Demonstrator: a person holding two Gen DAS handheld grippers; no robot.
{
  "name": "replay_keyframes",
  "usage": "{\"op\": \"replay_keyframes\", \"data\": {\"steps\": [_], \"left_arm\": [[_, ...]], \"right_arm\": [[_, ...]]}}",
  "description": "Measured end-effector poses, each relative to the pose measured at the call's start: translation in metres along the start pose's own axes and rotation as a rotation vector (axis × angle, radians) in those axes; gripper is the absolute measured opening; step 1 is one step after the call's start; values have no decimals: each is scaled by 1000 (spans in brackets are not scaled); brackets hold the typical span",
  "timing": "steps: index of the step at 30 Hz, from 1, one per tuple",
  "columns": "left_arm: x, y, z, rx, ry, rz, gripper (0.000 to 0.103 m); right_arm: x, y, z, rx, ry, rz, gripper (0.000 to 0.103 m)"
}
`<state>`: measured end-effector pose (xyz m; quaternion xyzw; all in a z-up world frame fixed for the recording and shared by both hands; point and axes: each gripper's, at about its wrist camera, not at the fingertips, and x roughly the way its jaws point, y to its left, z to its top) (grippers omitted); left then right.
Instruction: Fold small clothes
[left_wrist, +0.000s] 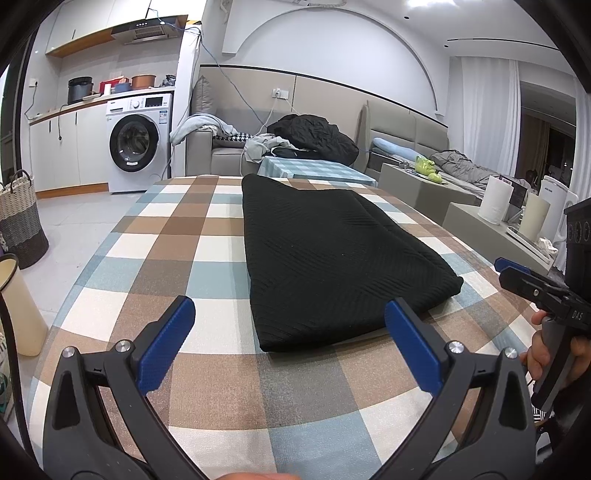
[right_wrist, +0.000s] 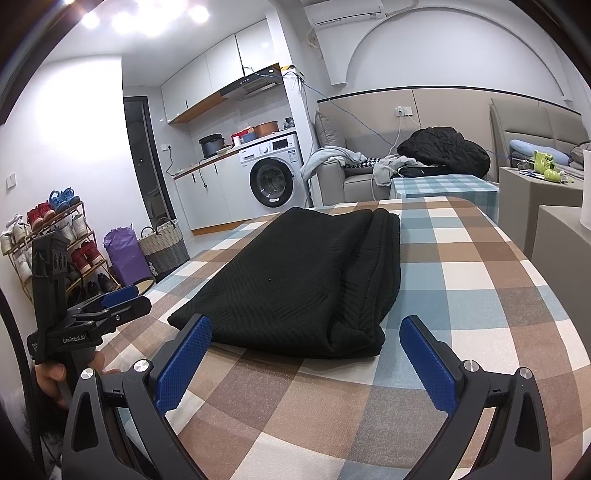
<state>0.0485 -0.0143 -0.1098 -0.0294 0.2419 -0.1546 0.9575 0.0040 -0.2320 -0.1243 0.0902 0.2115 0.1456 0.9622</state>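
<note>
A black knitted garment (left_wrist: 325, 254) lies folded into a long, flat rectangle on the bench (left_wrist: 166, 236), which is covered in a brown, blue and cream checked cloth. The knit shows a fine ribbed, herringbone-like texture. In the right wrist view its right long side shows stacked layers, and the near end is rounded and slightly thick.

From the left: a woven basket (right_wrist: 164, 243) with dark handles stands on the floor by a purple bag (right_wrist: 123, 254); what is in it cannot be told. Beside them a shoe rack (right_wrist: 55, 243) holds red, blue and white shoes. Further back a washing machine (right_wrist: 271, 177) sits under a counter that carries a dark pot (right_wrist: 212, 145) and a copper-coloured one (right_wrist: 266, 127).

The left tool (left_wrist: 290, 332) hovers over the bench at the near end of the garment with its blue pads spread wide, holding nothing. The right tool (right_wrist: 306, 350) is just to its right, also spread wide and empty, its pads on either side of the garment's near end without touching it. A hand (left_wrist: 546, 358) grips the right tool's handle.
</note>
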Motion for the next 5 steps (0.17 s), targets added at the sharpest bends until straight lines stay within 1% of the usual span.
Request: {"op": "replay_keyframes", "data": {"steps": [5], "left_arm": [[0, 0, 1, 1, -1, -1, 102]], "right_arm": [[0, -1, 0, -1, 0, 1, 103]]}}
